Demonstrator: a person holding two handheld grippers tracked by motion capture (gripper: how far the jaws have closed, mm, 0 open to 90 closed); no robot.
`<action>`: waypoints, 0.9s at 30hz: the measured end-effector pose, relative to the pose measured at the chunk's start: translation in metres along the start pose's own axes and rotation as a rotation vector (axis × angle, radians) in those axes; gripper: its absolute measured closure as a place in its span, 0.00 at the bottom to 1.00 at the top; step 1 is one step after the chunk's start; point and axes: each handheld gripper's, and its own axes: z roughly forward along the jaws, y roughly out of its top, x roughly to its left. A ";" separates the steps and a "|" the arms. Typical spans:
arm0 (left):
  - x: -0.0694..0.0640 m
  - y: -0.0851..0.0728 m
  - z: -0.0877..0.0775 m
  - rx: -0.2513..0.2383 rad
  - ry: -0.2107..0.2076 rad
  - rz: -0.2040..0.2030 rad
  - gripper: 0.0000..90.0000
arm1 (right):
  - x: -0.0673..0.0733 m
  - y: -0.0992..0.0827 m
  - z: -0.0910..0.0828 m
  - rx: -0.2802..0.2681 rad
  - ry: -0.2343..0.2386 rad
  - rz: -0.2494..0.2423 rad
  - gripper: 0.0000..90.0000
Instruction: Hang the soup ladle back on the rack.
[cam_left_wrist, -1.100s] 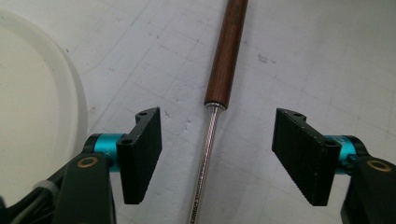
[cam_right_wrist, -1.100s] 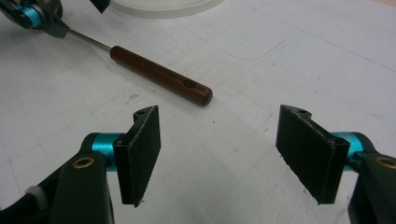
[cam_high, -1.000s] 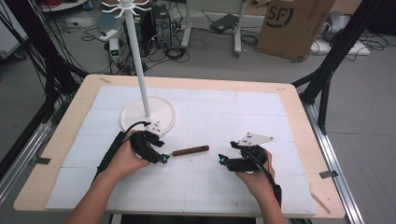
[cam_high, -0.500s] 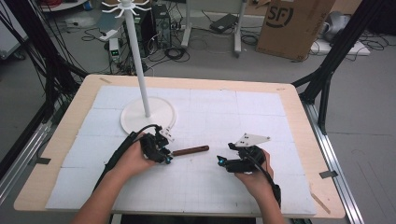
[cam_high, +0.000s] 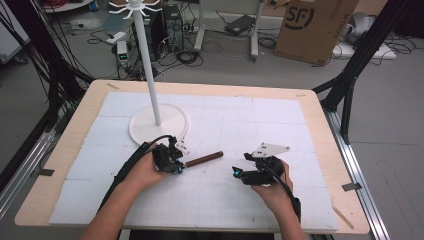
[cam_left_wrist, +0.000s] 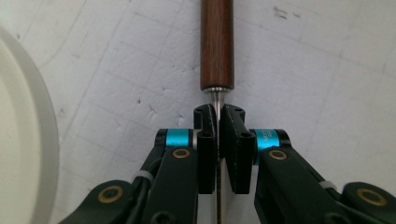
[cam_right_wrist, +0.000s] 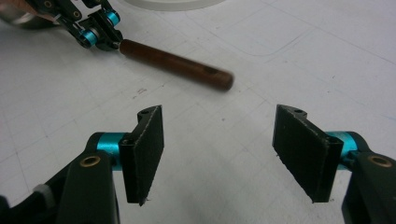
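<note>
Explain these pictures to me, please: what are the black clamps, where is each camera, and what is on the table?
No robot here: a person holds hand-held tongs, one in each hand. The high view looks down on the table; the other two cameras ride on the tongs and look along their jaws. The left tongs have just closed on the thin metal part that sticks out of a brown wooden handle, a tool lying flat. The right tongs stand open over the white mat, holding nothing, with the handle lying beyond them. A white stand with a round base and a tall pole stands behind the left hand.
</note>
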 end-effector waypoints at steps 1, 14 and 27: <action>0.000 0.000 0.000 0.003 0.000 0.006 0.94 | 0.000 0.000 0.000 0.002 0.001 0.001 0.37; 0.005 0.002 0.001 0.012 -0.035 -0.015 0.93 | 0.002 0.001 0.001 0.009 0.002 -0.005 0.37; 0.007 -0.005 -0.022 -0.100 -0.033 -0.048 0.94 | 0.000 0.000 -0.001 0.003 -0.005 0.004 0.37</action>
